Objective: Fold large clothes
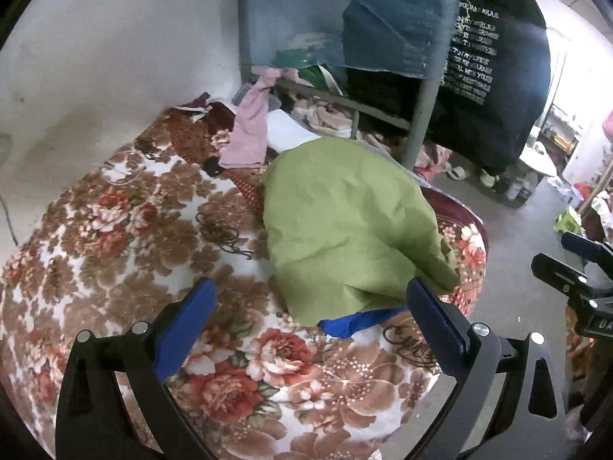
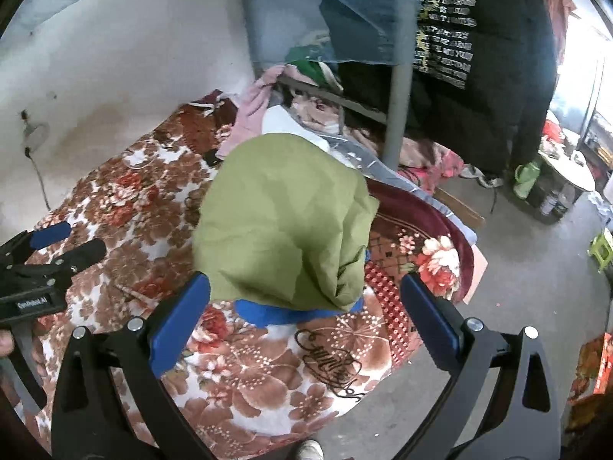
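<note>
A folded olive-green garment (image 1: 345, 222) lies on the floral blanket (image 1: 126, 253) of a bed, on top of a blue garment (image 1: 356, 324) that peeks out at its near edge. My left gripper (image 1: 312, 308) is open and empty, fingers either side of the green garment's near edge, above it. My right gripper (image 2: 306, 303) is open and empty, also straddling the near edge of the green garment (image 2: 279, 218), with the blue garment (image 2: 268, 314) below. The left gripper shows at the left of the right wrist view (image 2: 57, 245).
A pink cloth (image 1: 251, 126) and a pile of clothes lie at the bed's far end by a grey bunk post (image 1: 419, 122). A black printed shirt (image 1: 494, 69) hangs at right. The bed edge drops to the concrete floor (image 1: 509, 237). A white wall (image 1: 95, 57) is on the left.
</note>
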{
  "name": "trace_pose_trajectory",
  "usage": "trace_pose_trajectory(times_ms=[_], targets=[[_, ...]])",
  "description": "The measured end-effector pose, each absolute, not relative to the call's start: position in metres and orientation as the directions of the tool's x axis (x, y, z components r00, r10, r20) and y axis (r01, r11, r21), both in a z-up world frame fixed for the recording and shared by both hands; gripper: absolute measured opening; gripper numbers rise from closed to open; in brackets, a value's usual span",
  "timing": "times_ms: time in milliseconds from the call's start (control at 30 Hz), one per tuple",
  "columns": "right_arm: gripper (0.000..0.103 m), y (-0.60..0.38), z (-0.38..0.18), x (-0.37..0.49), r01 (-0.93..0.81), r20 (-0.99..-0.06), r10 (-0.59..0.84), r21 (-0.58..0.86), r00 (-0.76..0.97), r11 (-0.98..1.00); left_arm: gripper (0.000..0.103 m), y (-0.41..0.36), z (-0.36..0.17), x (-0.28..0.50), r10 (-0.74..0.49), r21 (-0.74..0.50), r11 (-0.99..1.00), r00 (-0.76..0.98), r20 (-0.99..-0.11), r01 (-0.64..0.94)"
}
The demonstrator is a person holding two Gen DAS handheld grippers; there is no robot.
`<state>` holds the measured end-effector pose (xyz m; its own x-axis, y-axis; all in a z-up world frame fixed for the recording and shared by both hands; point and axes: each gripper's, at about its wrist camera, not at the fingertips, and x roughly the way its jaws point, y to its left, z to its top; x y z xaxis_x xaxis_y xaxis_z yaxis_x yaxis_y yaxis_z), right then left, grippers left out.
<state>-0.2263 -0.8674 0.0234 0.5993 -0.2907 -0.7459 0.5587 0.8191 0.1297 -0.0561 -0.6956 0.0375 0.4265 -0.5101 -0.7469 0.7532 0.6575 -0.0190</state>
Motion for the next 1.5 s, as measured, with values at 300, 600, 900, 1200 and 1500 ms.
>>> trace_pose_trajectory(times_ms=[300,600,900,1200,1500], targets=[[0.098,-0.867,0.022,-0.238,0.514,-0.742,-0.242,0.158,0.625,0.843,0.098,-0.693,0.043,-0.087,-0.45,0.082,0.7,0.527,-0.721,0.709],[0.098,-0.874,0.025,-0.235,0.492,-0.737,-0.24,0.142,0.632,0.859,0.098,-0.699,0.043,-0.091,-0.442,0.095,0.702,0.537,-0.718,0.706],[0.098,-0.876,0.022,-0.232,0.497,-0.751,-0.262,0.101,0.606,0.862,0.098,-0.706,0.044,-0.091,-0.48,0.066,0.658,0.486,-0.73,0.75],[0.098,-0.873,0.029,-0.233,0.491,-0.757,-0.248,0.109,0.605,0.864,0.098,-0.706,0.055,-0.089,-0.468,0.07,0.655,0.476,-0.744,0.753],[0.098,-0.869,0.027,-0.232,0.488,-0.77,-0.236,0.11,0.593,0.866,0.098,-0.707,0.056,-0.082,-0.467,0.06,0.649,0.46,-0.755,0.759]])
